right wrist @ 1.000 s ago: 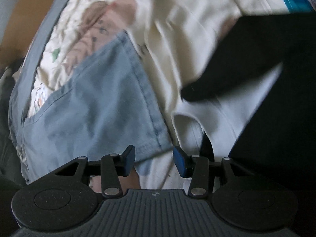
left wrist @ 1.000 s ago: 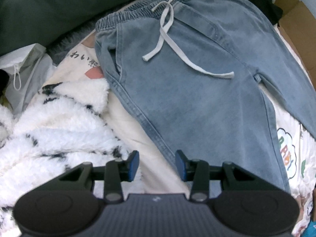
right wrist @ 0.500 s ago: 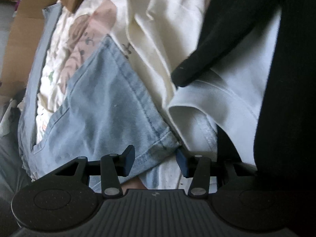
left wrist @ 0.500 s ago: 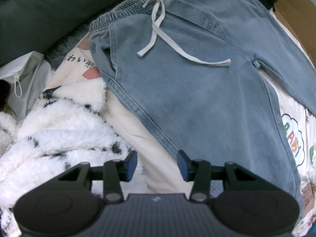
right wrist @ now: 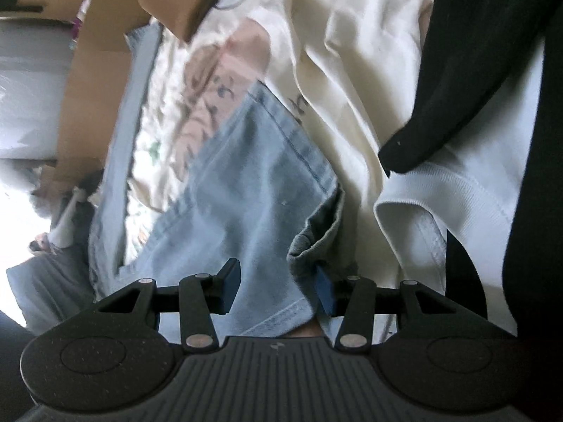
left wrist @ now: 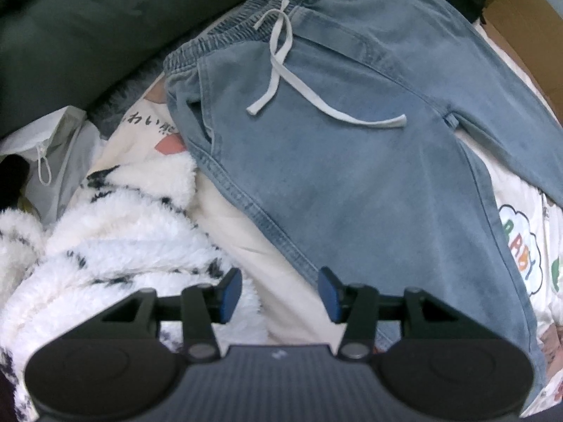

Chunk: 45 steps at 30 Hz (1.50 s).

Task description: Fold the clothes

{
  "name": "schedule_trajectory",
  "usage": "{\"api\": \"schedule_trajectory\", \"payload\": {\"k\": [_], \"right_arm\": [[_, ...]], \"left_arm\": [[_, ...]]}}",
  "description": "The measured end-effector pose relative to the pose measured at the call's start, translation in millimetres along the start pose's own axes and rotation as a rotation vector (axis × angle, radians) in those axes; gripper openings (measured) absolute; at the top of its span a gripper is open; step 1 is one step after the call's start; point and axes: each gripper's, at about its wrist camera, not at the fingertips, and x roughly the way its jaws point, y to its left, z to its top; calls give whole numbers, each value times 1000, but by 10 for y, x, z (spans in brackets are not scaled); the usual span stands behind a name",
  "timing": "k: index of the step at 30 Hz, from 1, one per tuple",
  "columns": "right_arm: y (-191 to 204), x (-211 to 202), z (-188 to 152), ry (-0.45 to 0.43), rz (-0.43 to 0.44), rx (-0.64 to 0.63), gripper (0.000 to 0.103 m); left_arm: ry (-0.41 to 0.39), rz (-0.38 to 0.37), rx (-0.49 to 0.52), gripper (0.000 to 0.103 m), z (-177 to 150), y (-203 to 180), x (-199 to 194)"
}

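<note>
Looks like we're still lining up: jeans (left wrist: 352,161) spread flat toward 12 o'clock, left gripper (left wrist: 280,294) just widened over nothing, right gripper (right wrist: 278,290) gaping around the hem (right wrist: 281,318), so next pinch it.

jeans (left wrist: 352,147) leg cut off, cardboard (right wrist: 88,70) blurred

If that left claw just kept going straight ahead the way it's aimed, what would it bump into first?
Most likely the cream-coloured printed bedsheet showing between the open left claw tips, right beside the side seam of the light blue denim drawstring trousers. Depth is hard to judge, so the trouser edge might be touched too.
</note>
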Motion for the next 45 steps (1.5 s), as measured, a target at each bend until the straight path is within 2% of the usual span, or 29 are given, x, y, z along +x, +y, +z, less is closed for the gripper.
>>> {"api": "schedule_trajectory", "payload": {"k": [3,4,11,14,16,21,22,23,24,31,35,37,40,45], "right_arm": [[-5,20,17,23,-117,-45,50],[-1,8,14,21,-132,-53,49],[9,66,34,26,-156,-63,48],[92,126,65,20,-137,-80,41],[152,186,93,28,-142,-99,41],[175,344,134,78,-221,-146,42],[166,348,141,80,-226,-145,37],[161,341,149,83,-227,-145,19],[167,326,157,93,-230,-157,8],[267,23,161,151,-236,-291,8],[395,-190,153,133,-229,-304,8],[424,-263,153,134,-245,-306,8],[456,-306,155,139,-276,-299,8],[559,-254,141,148,-328,-317,8]], "left_arm": [[8,4,4,51,-11,25,32],[8,2,3,51,-11,37,46],[32,-11,-53,51,-14,129,161],[32,-13,-25,51,30,43,142],[18,-29,-20,51,73,-5,100],[-17,-41,-32,53,134,-3,5],[-21,-40,-34,53,140,11,-7],[-24,-38,-35,53,142,32,-17],[-27,-38,-42,53,142,56,-27],[-53,-65,-99,53,85,217,-41],[-89,-77,-130,53,36,322,-27],[-117,-88,-169,53,18,424,9],[-117,-113,-232,49,9,570,134],[-128,-192,-279,48,24,643,343]]}}
